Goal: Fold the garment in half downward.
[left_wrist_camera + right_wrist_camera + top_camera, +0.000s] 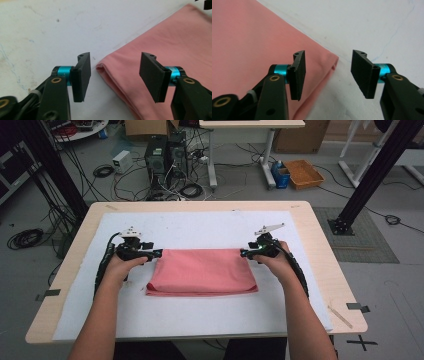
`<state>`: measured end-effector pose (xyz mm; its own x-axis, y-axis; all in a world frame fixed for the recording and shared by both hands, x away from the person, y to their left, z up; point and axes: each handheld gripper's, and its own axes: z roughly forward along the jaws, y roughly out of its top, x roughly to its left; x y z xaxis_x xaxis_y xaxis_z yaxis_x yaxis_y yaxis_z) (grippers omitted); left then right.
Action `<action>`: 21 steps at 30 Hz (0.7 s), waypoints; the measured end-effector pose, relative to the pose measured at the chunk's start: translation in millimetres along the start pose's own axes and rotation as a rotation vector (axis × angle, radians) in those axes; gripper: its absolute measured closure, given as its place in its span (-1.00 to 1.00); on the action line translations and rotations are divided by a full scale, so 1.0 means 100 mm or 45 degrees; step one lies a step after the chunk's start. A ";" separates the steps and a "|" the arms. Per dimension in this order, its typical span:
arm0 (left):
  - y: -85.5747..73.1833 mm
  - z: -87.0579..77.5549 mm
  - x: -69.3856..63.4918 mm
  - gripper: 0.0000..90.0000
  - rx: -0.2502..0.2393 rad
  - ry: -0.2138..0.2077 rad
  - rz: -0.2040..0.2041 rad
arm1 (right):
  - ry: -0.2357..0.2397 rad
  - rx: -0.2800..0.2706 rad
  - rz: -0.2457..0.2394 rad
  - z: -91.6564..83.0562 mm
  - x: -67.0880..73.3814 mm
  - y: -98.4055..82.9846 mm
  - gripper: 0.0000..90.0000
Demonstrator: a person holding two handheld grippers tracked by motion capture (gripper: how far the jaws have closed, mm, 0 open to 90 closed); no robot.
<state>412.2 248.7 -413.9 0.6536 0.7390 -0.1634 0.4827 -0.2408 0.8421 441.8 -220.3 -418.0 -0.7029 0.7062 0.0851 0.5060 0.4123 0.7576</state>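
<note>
A folded pink cloth (pixel 202 271) lies flat on the white mat (pixel 200 227) in the middle of the table. My left gripper (pixel 159 253) hovers at the cloth's far left corner (pixel 100 67). Its jaws stand open with the corner below the gap and nothing pressed between the pads (pixel 82 75). My right gripper (pixel 243 253) hovers at the far right corner (pixel 334 61), also open, its pads (pixel 298 75) clear of the fabric. In both gripper views the folded edge of the pink cloth (pixel 160 42) (pixel 254 42) lies on the mat.
The mat covers most of the wooden table (pixel 320 245). Beyond the far edge, on the floor, are computer towers (pixel 165 155), tangled cables (pixel 125 180) and an orange basket (pixel 303 173). Black frame posts (pixel 370 185) stand at both sides.
</note>
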 end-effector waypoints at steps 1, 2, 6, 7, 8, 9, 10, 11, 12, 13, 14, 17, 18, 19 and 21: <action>0.00 -0.06 -0.03 -0.26 -0.017 0.000 0.015 | 0.008 -0.020 -0.009 -0.05 0.03 0.00 -0.11; -0.01 -0.12 -0.07 -0.26 -0.037 0.002 0.023 | 0.022 -0.043 -0.026 -0.11 0.07 0.00 -0.13; -0.06 -0.29 -0.18 -0.26 -0.001 0.069 -0.032 | 0.035 -0.115 -0.064 -0.32 0.19 -0.05 -0.29; -0.07 -0.33 -0.20 -0.27 0.001 0.094 -0.076 | 0.032 -0.121 -0.064 -0.38 0.23 -0.06 -0.33; -0.09 -0.39 -0.23 -0.35 -0.011 0.108 -0.095 | 0.034 -0.125 -0.068 -0.43 0.25 -0.08 -0.34; -0.10 -0.44 -0.26 -0.41 -0.034 0.104 -0.092 | 0.044 -0.142 -0.069 -0.49 0.28 -0.12 -0.36; -0.10 -0.48 -0.28 -0.41 -0.054 0.091 -0.065 | 0.048 -0.154 -0.065 -0.53 0.30 -0.15 -0.40; -0.11 -0.52 -0.32 -0.41 -0.072 0.072 -0.025 | 0.053 -0.164 -0.061 -0.57 0.32 -0.18 -0.43; -0.11 -0.55 -0.35 -0.41 -0.078 0.050 0.016 | 0.059 -0.176 -0.064 -0.60 0.33 -0.20 -0.44; -0.11 -0.57 -0.39 -0.41 -0.086 0.024 0.052 | 0.065 -0.184 -0.061 -0.63 0.33 -0.23 -0.45; -0.11 -0.58 -0.43 -0.41 -0.080 -0.012 0.089 | 0.061 -0.189 -0.061 -0.65 0.34 -0.25 -0.48; -0.11 -0.58 -0.53 -0.41 -0.053 -0.109 0.161 | 0.061 -0.210 -0.049 -0.70 0.33 -0.31 -0.52; -0.11 -0.58 -0.53 -0.41 -0.053 -0.109 0.161 | 0.057 -0.215 -0.045 -0.70 0.33 -0.32 -0.52; -0.12 -0.57 -0.58 -0.41 -0.025 -0.124 0.174 | 0.057 -0.223 -0.039 -0.71 0.33 -0.34 -0.52; -0.12 -0.58 -0.60 -0.41 -0.002 -0.101 0.184 | 0.059 -0.232 -0.029 -0.74 0.32 -0.35 -0.52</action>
<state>333.2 243.7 -384.9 0.7600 0.6448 -0.0808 0.3797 -0.3398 0.8604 364.6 -255.0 -393.9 -0.7373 0.6691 0.0932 0.3938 0.3137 0.8640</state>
